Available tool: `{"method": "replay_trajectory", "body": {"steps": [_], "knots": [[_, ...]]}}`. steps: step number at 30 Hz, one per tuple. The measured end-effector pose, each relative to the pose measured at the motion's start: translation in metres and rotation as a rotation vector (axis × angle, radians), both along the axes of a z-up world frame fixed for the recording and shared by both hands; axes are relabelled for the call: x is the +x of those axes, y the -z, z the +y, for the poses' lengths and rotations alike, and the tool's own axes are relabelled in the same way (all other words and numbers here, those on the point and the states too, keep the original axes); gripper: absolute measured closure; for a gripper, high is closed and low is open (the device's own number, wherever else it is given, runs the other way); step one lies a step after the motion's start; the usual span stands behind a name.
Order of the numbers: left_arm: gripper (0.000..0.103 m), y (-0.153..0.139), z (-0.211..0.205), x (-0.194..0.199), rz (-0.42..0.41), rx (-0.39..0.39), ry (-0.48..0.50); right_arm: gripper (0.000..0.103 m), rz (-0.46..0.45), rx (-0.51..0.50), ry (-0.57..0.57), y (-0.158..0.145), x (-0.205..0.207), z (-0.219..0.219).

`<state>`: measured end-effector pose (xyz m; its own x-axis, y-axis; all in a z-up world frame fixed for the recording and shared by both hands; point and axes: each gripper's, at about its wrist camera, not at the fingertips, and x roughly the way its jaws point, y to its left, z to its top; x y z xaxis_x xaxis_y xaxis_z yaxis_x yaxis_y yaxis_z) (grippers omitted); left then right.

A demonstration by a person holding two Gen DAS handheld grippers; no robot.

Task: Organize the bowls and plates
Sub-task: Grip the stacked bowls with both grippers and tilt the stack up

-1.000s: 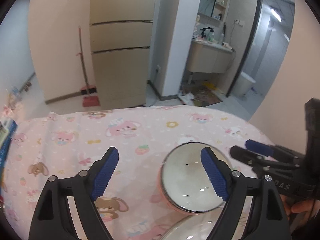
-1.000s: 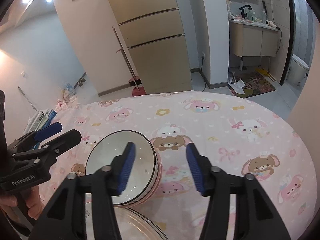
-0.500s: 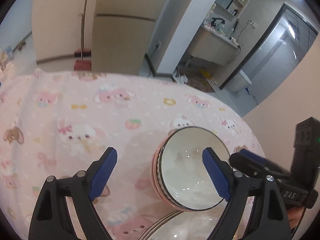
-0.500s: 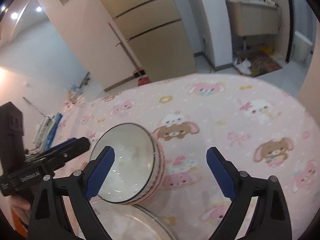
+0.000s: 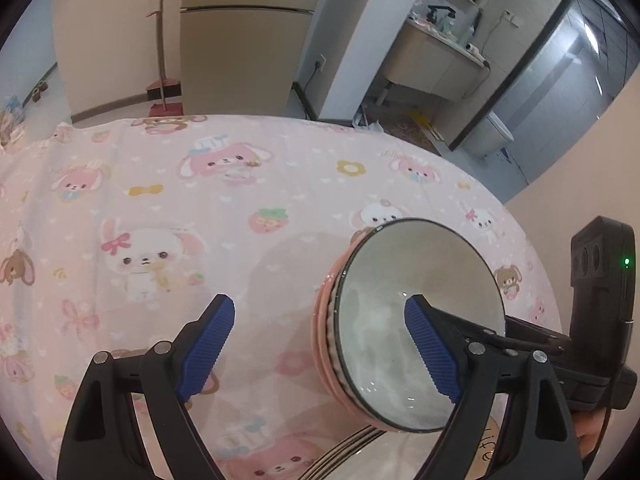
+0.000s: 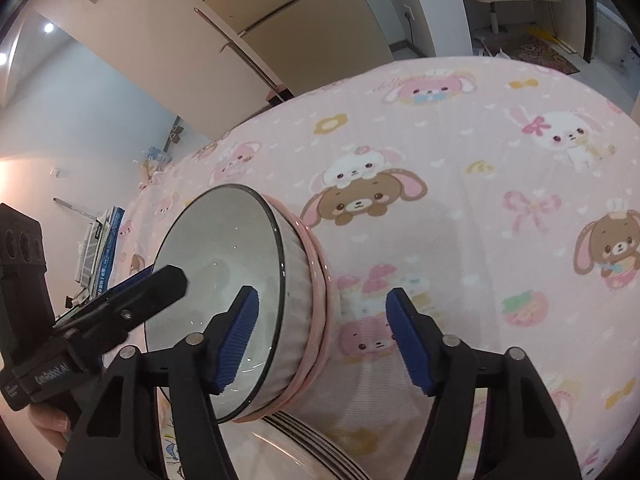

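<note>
— Blue-padded, the right gripper [image 6: 320, 336] straddles the right wall of the bowl stack [image 6: 256, 300]; its jaws are closing, one pad inside the top bowl, one outside the pink bowls, neither pressing yet. If they close on several nested walls at once, the stack may tilt or lift unevenly.

— And the left gripper [image 5: 318, 350]?

— It stands wide and holds nothing; one pad hangs over the top bowl's hollow, the other over bare cloth at nine o'clock. The two tools crowd one stack and could knock together.

— Beneath them?

— The stack sits at twelve o'clock of the striped plates [image 6: 312, 440], partly overlapping them. A dragged bowl could scrape the plates. Farther out, the pink cartoon cloth [image 5: 240, 208] over the surface could slide or bunch.
</note>
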<state>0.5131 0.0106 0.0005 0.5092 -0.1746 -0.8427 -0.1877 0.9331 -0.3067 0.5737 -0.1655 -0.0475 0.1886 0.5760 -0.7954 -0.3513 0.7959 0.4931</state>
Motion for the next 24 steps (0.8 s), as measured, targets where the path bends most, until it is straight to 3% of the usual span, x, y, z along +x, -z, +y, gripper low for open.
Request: {"method": "replay_trajectory", "body": {"steps": [4,10,13,17,24], "knots": [[0.034,0.011,0.001,0.003,0.005,-0.086,-0.001,0.039,0.015,-0.007,-0.015,0.005,0.0,0.002],[0.045,0.02,0.005,0.005,-0.005,-0.157,-0.031,0.04,0.054,0.033,-0.028,0.013,0.002,0.004],[0.052,0.031,0.007,0.007,0.009,-0.262,-0.033,0.04,0.097,0.079,-0.055,0.019,0.003,0.006],[0.056,0.039,0.008,0.008,0.026,-0.287,-0.048,0.04,0.138,0.118,-0.084,0.027,0.001,0.011],[0.057,0.042,0.007,0.007,0.009,-0.287,-0.055,0.045,0.118,0.114,-0.086,0.026,-0.001,0.012]]}}
